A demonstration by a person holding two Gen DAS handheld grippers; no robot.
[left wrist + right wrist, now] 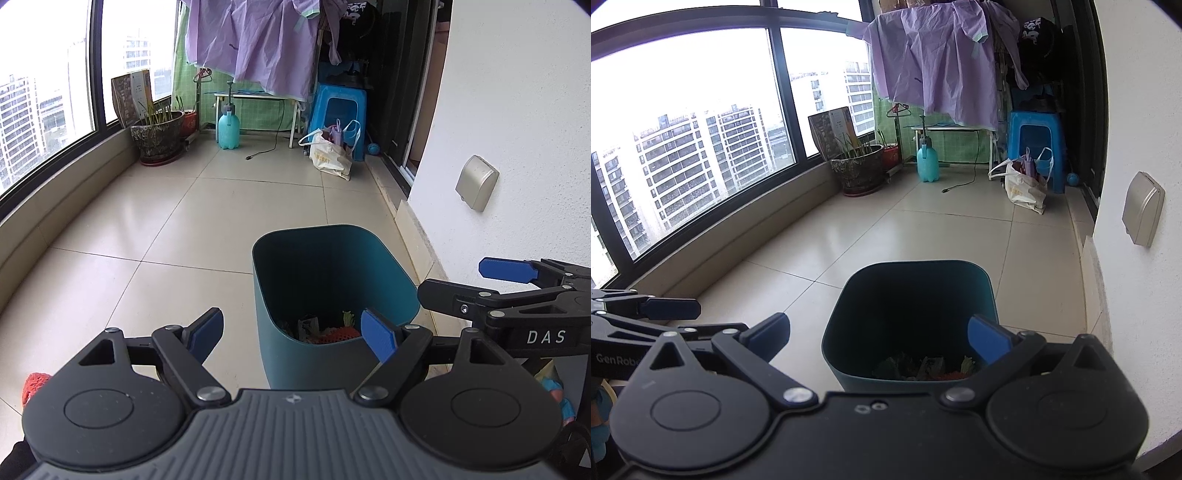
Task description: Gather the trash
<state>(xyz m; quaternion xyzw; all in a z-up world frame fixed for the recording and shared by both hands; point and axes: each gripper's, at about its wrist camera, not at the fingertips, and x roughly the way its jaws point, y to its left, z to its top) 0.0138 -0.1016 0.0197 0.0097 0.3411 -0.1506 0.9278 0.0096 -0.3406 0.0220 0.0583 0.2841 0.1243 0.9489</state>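
A teal trash bin (pixel 332 288) stands on the tiled floor near the white wall. At its bottom lie several scraps, among them an orange mesh piece (pixel 340 334) and a printed wrapper (pixel 309 325). My left gripper (pixel 293 334) is open and empty, its jaws spread over the bin's near rim. To its right my right gripper (pixel 454 278) also hangs open. From the right wrist, the bin (pixel 908 295) sits straight ahead under my open, empty right gripper (pixel 879 334), and the left gripper (pixel 716 317) is at the left edge. A red-orange mesh piece (pixel 35 382) shows at the lower left, partly hidden.
A plant pot (pixel 159 134), a turquoise spray bottle (pixel 228 127), a black cable (pixel 264 151), a white bag (pixel 330 155) and a blue stool (pixel 338 107) line the far end. Purple laundry (pixel 255 40) hangs above. The window ledge (pixel 55 206) runs left; a socket cover (pixel 476 182) juts from the right wall.
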